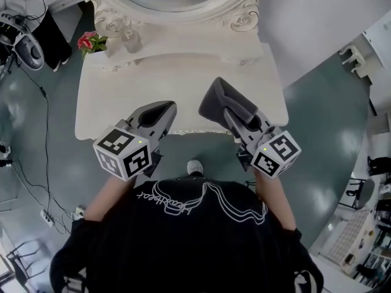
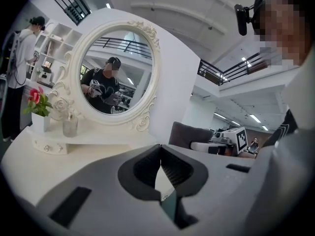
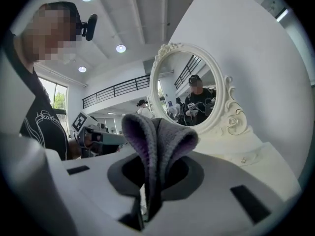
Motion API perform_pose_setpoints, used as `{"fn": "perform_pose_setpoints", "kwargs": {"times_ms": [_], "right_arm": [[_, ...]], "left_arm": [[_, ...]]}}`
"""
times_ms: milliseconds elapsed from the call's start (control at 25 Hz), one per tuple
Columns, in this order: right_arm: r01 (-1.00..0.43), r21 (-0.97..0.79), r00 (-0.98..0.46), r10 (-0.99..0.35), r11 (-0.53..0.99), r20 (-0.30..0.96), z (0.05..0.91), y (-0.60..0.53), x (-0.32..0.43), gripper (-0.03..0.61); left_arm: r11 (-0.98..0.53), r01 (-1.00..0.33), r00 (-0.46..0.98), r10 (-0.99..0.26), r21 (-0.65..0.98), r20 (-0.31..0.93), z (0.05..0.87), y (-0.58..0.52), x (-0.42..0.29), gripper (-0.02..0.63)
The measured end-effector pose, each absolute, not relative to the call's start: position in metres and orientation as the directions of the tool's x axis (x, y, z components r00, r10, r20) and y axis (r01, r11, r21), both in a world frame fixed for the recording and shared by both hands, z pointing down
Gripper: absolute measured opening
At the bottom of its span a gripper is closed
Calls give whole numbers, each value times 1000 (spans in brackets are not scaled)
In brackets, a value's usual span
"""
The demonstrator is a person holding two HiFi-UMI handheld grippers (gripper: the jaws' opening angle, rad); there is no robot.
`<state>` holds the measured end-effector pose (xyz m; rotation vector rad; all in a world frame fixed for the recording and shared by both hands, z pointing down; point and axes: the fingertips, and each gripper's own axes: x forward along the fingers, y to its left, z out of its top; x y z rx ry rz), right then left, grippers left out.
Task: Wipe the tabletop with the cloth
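Gripping a dark grey folded cloth, the right gripper has its jaws pinched on the fabric's lower part; the rest stands up above the jaws as a rounded double fold. In head view the cloth sits over the front of the white tabletop, right of centre, w/ the right gripper angled in from the near edge. Can't tell if the cloth touches the surface.

Left gripper: jaws together at the tips, nothing between them. In head view the left gripper is over the front edge of the table, left of centre, apart from the cloth and roughly level w/ the right one. Both marker cubes hang off the near side, over the grey-green floor.

At the back of the table stands an oval mirror in an ornate white carved frame. Left gripper view shows the frame upright, w/ a person in black holding grippers reflected in the glass. Back-left corner: a bunch of pink flowers w/ green leaves and, just beside it toward the mirror, a small clear glass jar. Same pair in left gripper view: flowers at far left, jar next to them, both by the mirror's base.

The person wears a black shirt w/ white line print; one white shoe shows below the table edge, between the two arms.
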<state>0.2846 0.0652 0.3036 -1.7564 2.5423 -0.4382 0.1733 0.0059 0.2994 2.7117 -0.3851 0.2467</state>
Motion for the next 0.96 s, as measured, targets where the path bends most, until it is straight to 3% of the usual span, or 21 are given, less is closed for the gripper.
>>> {"fn": "perform_pose_setpoints", "kwargs": {"times_ms": [960], "right_arm": [[-908,-239,-383,-913,344,141,299,68,214,51]], "left_arm": [[-858,-341,937,-276,384,216,299,12,96,5]]}}
